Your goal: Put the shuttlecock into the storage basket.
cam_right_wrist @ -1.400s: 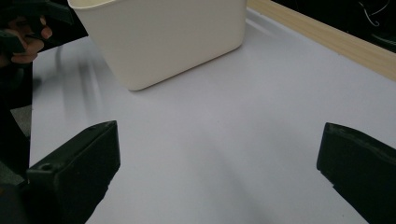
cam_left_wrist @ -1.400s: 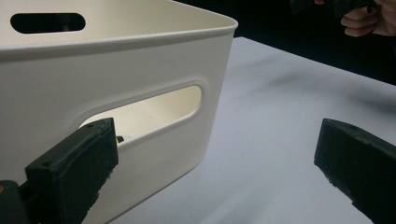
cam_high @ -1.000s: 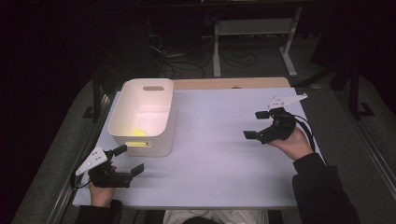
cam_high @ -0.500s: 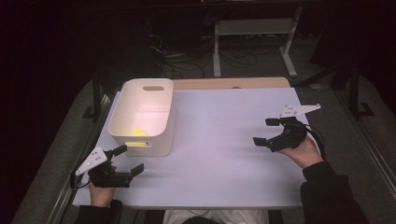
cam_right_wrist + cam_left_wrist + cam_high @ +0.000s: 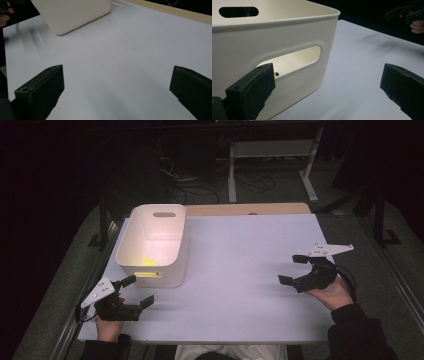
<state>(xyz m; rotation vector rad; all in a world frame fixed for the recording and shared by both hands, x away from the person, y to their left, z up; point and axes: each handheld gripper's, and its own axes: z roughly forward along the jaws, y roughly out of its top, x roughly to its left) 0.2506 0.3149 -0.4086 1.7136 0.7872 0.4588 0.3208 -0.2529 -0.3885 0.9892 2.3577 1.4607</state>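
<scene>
Jaws are held wide apart on both sides, nothing between them. The left gripper (image 5: 134, 292) is parked at the near wall of the white bin (image 5: 172, 251), level with its handle slot; the right gripper (image 5: 295, 269) hovers over bare desk (image 5: 240, 270). A yellow item (image 5: 146, 261) lies inside the bin. Judged idle; any reach is best made over the rim, not through the slot.

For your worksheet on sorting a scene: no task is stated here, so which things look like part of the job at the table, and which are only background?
Likely part of the job:
white bin
yellow item inside it
left gripper, open
right gripper, open
white table

Just lying about:
cables on the floor
metal stand beyond the table
</scene>
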